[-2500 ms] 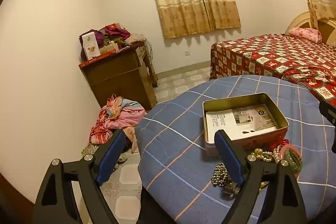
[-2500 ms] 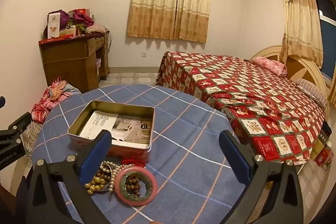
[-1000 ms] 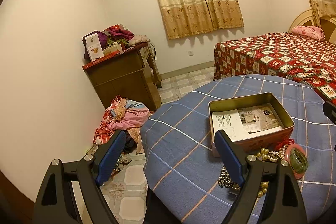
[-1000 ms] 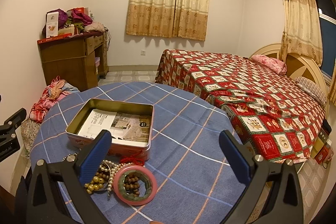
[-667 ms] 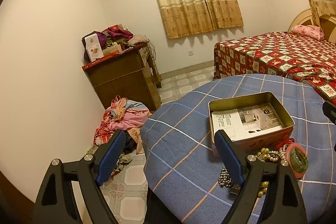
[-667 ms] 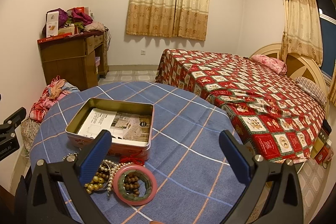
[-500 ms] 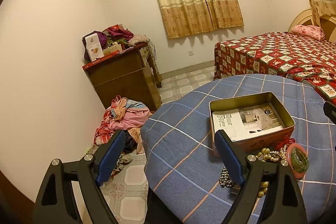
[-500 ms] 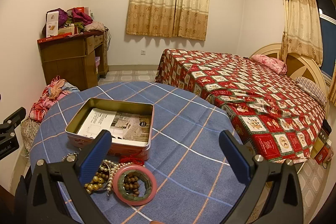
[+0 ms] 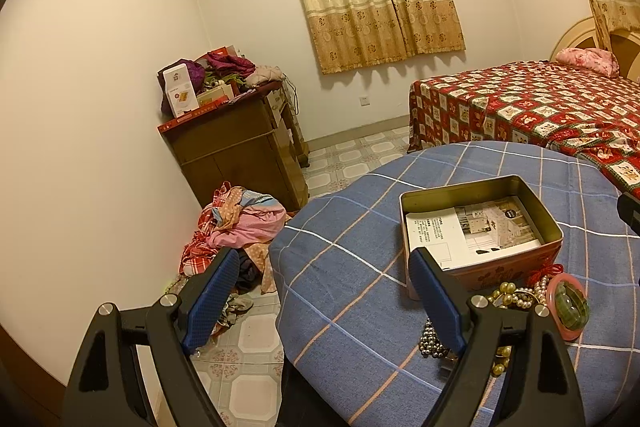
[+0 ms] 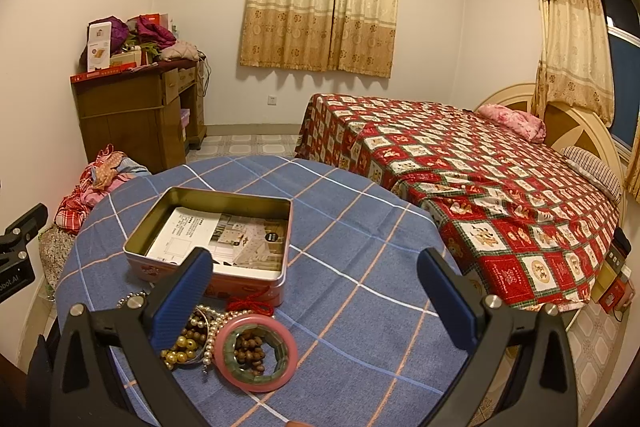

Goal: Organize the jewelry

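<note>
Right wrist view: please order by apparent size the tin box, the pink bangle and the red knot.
1. tin box
2. pink bangle, though it lies nearer the camera
3. red knot

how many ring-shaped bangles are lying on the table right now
2: a pink bangle in front of the tin, and a green bangle nested inside it, around some brown beads. More could be hidden in the bead pile beside them.
</note>
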